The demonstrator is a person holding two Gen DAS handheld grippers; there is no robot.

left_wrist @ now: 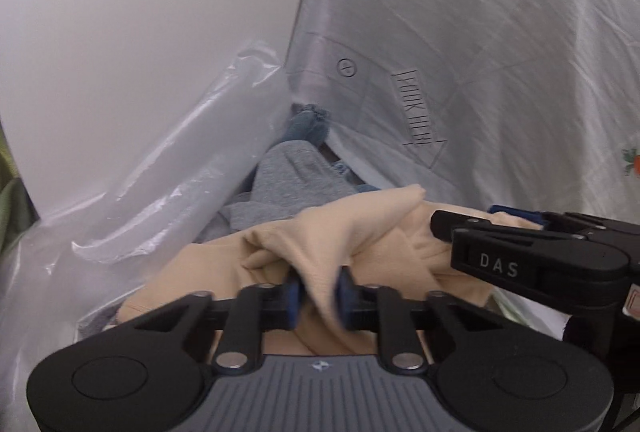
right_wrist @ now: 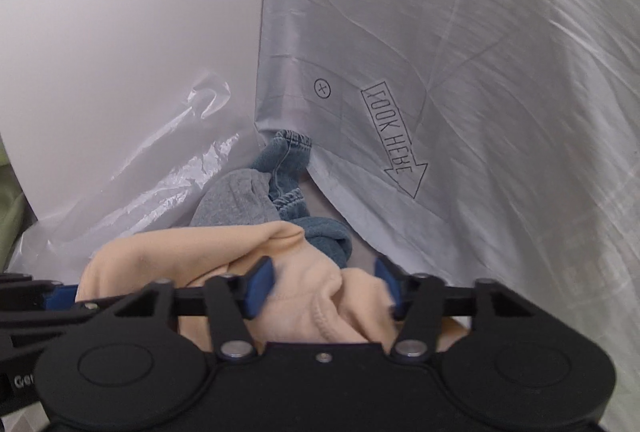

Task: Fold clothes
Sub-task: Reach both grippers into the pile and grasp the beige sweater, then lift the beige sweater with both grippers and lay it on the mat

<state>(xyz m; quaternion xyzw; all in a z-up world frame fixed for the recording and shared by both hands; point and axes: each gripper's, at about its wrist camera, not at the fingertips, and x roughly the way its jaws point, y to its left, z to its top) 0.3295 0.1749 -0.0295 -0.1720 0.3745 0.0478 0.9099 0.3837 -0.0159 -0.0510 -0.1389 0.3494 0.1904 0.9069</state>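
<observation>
A beige garment [left_wrist: 320,236] lies bunched on top of a pile of clothes. My left gripper [left_wrist: 319,298] is shut on a fold of it between its blue pads. The right gripper [left_wrist: 532,256] shows at the right of the left wrist view, over the same garment. In the right wrist view my right gripper [right_wrist: 326,286] is open, its blue pads on either side of a ribbed beige fold [right_wrist: 316,296]. A grey garment [right_wrist: 232,203] and blue jeans [right_wrist: 288,159] lie behind the beige one.
The clothes sit in a corner lined with clear plastic sheeting [right_wrist: 460,91] printed with "LOOK HERE" in an arrow. A white wall [right_wrist: 120,51] stands at the left, with crumpled plastic [left_wrist: 168,191] at its foot. Something green [left_wrist: 10,199] shows at the far left.
</observation>
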